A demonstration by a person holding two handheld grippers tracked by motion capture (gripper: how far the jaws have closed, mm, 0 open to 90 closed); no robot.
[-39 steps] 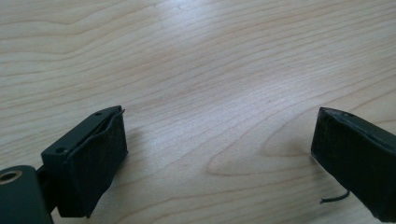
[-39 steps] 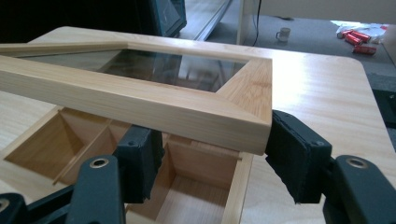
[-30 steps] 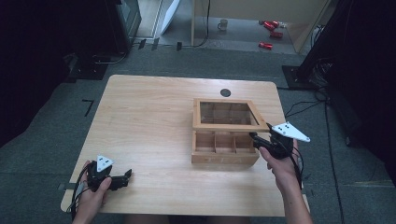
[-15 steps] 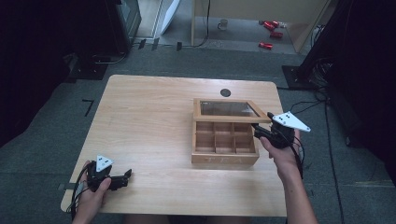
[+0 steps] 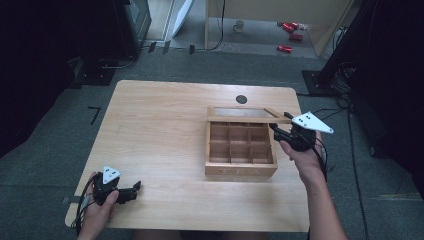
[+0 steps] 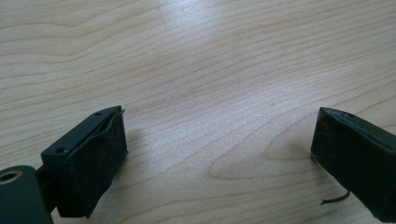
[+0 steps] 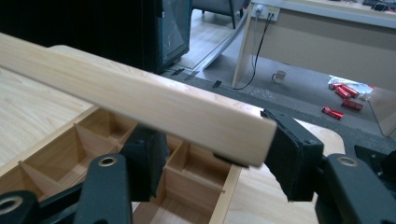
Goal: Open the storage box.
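Observation:
A wooden tea box with several bare compartments stands on the right half of the table. Its glass-paned lid is swung up toward the far side. My right gripper holds the lid's front rail at its right end. In the right gripper view the rail runs between the jaws of the right gripper, which have just been closing and press on it, with the compartments below. My left gripper rests on the table's near left corner, and the left gripper stands open over bare wood.
A small black round hole sits in the tabletop just behind the box. Red cans lie on the floor beyond the table. A dark stand and cables are at the right.
My right gripper has risen and moved toward the far side, swinging the lid further up. The left gripper has stayed put.

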